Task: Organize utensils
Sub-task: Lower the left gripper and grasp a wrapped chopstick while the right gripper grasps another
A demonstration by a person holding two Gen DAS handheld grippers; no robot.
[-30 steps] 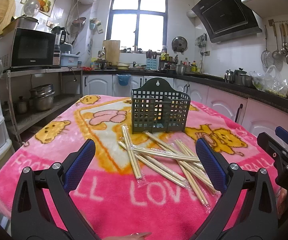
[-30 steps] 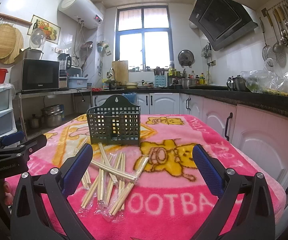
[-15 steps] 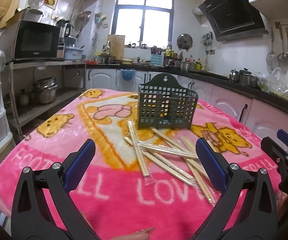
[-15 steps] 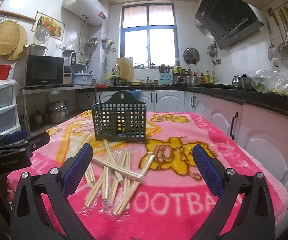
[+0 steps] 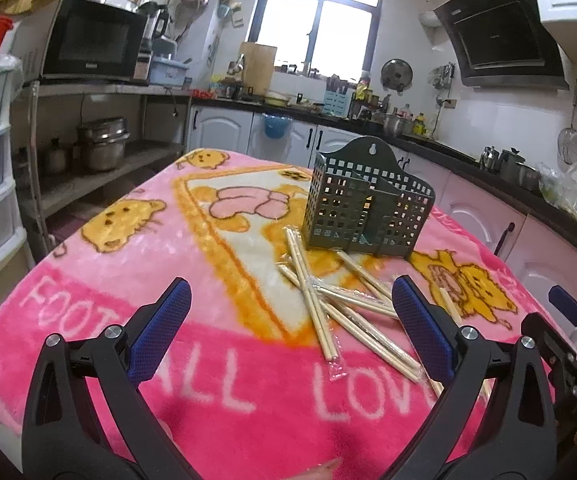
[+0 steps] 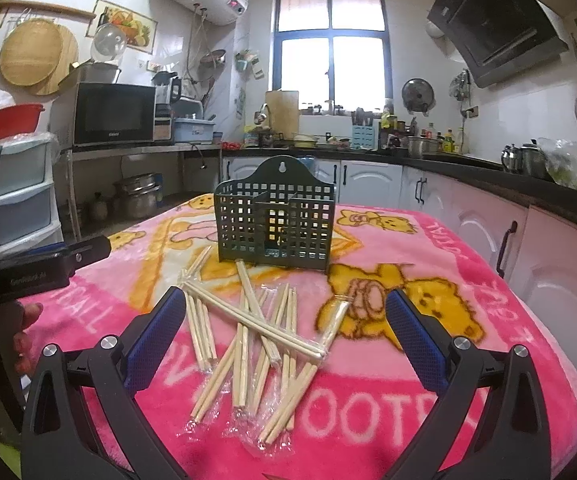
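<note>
Ahead of my right tool (image 6: 284, 332), between its widely parted blue pads, a loose crisscrossed pile of wrapped chopsticks (image 6: 260, 336) is lying on the pink blanket (image 6: 428, 400) covering the bench, with the dark green slotted utensil basket (image 6: 274, 226) standing upright just beyond the pile. I am holding my left tool (image 5: 290, 326) gaping just as wide and gripping nothing, low over the blanket, with the same chopsticks (image 5: 328, 300) lying ahead and to its right and the basket (image 5: 368, 208) sitting farther ahead, touching the nearest sticks.
</note>
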